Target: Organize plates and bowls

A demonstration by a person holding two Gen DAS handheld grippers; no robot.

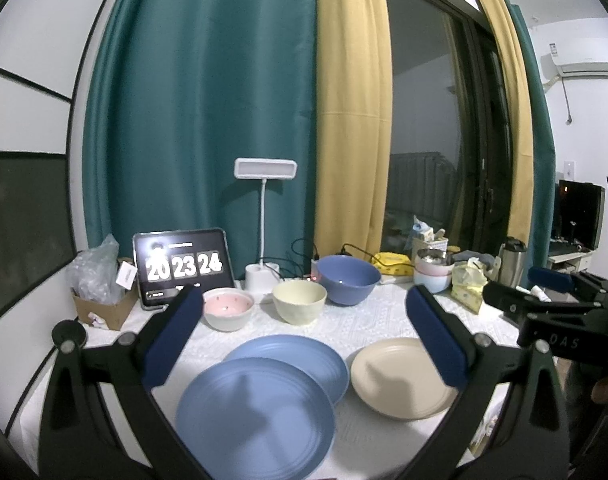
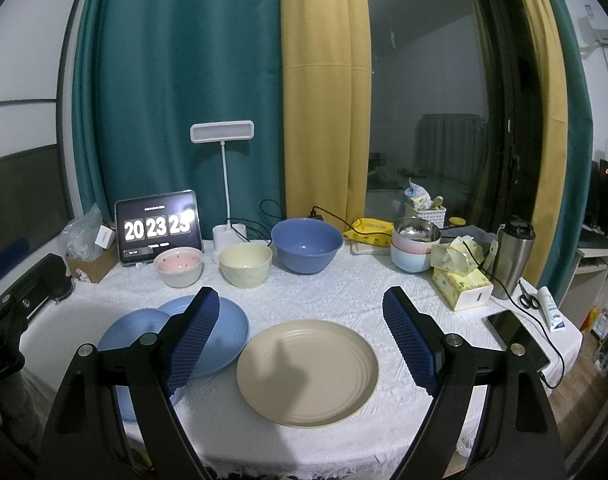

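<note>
Two blue plates overlap on the white tablecloth, the near one (image 1: pixel 256 416) resting partly on the far one (image 1: pixel 300 356); they also show in the right wrist view (image 2: pixel 228 320). A beige plate (image 1: pixel 396 380) (image 2: pixel 308 372) lies to their right. Behind stand a pink bowl (image 1: pixel 228 308) (image 2: pixel 179 266), a cream bowl (image 1: pixel 299 301) (image 2: pixel 245 265) and a larger blue bowl (image 1: pixel 347 279) (image 2: pixel 307 249). My left gripper (image 1: pixel 304 300) is open and empty above the blue plates. My right gripper (image 2: pixel 302 304) is open and empty above the beige plate.
A tablet clock (image 2: pixel 158 227), a desk lamp (image 2: pixel 223 184) and a cardboard box (image 1: pixel 104 308) stand at the back left. Stacked bowls (image 2: pixel 414 248), a tissue box (image 2: pixel 462 286), a steel flask (image 2: pixel 512 258), a phone (image 2: pixel 518 338) and cables crowd the right.
</note>
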